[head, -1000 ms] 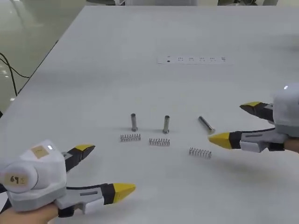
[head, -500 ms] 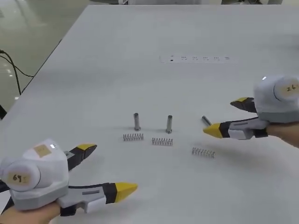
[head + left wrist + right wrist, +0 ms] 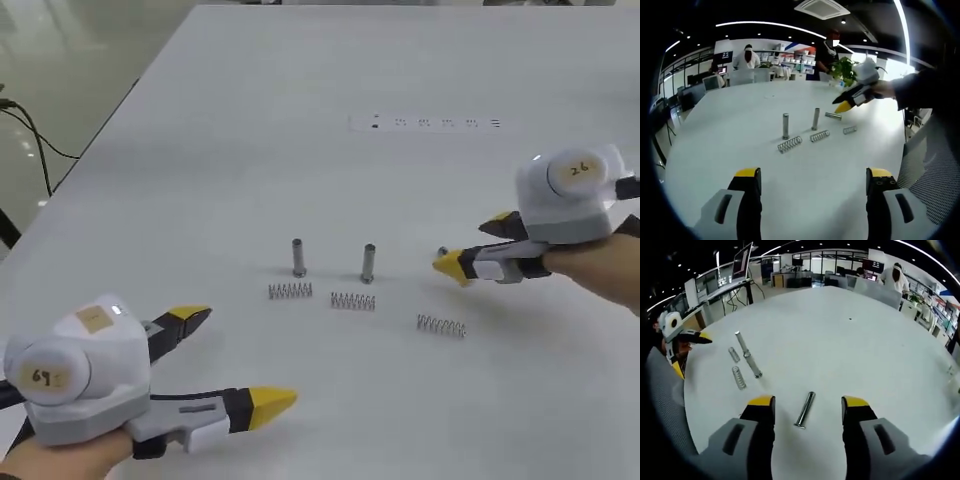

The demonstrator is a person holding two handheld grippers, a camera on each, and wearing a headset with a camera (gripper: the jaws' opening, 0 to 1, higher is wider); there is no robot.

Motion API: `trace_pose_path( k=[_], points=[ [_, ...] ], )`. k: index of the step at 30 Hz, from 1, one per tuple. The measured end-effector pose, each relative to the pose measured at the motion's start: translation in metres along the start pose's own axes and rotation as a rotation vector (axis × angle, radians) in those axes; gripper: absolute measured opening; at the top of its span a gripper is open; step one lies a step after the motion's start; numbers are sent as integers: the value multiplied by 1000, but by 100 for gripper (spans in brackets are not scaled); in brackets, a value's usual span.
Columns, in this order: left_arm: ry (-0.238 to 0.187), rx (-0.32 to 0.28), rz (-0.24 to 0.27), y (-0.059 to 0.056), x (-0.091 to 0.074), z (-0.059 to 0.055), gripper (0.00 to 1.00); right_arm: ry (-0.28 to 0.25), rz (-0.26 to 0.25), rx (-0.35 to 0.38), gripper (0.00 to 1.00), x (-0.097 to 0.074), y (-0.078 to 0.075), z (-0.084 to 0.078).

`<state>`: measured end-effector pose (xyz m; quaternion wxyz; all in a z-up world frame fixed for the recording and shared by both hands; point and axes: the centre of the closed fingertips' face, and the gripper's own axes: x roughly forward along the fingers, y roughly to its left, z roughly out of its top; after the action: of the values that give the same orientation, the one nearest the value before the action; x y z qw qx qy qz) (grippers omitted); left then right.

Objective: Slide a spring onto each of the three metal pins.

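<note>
While not yet gripped, lying pin: flat on the white table, lengthwise between the right gripper's two jaws; landmark for every line below.
Right gripper: poised just over the lying pin, jaws wide apart, one yellow tip on each side of it, holding nothing.
Left gripper: well apart from the lying pin, to its left and closer to the person, jaws wide, holding nothing.
Near upright pin: standing on end, near the lying pin on its left, bare.
Far upright pin: standing on end, further left of the lying pin, bare.
Near spring: loose on the table, near the lying pin on the person's side.
Middle spring: left of the lying pin, just in front of the near upright pin.
Far spring: furthest left of the lying pin, just in front of the far upright pin.
Step in hand, as a judgement: picking up the lying pin for threading.
Doing it well: lower until both tips flank the shaft; squeeze across its width near mid-length; close slowly, since a smooth round pin probably rolls or slips from hard tips; keep clear of the near spring.
Progress: no spring on any pin yet.
</note>
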<state>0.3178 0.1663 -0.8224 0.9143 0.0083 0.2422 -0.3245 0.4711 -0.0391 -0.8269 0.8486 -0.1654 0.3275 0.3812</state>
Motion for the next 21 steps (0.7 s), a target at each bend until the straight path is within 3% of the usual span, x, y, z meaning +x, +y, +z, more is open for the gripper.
trace_pose_path(
  k=[21],
  points=[
    [5,-9,0,1,0,-2,83,89,-18,25,31,18,0,-3]
  ],
)
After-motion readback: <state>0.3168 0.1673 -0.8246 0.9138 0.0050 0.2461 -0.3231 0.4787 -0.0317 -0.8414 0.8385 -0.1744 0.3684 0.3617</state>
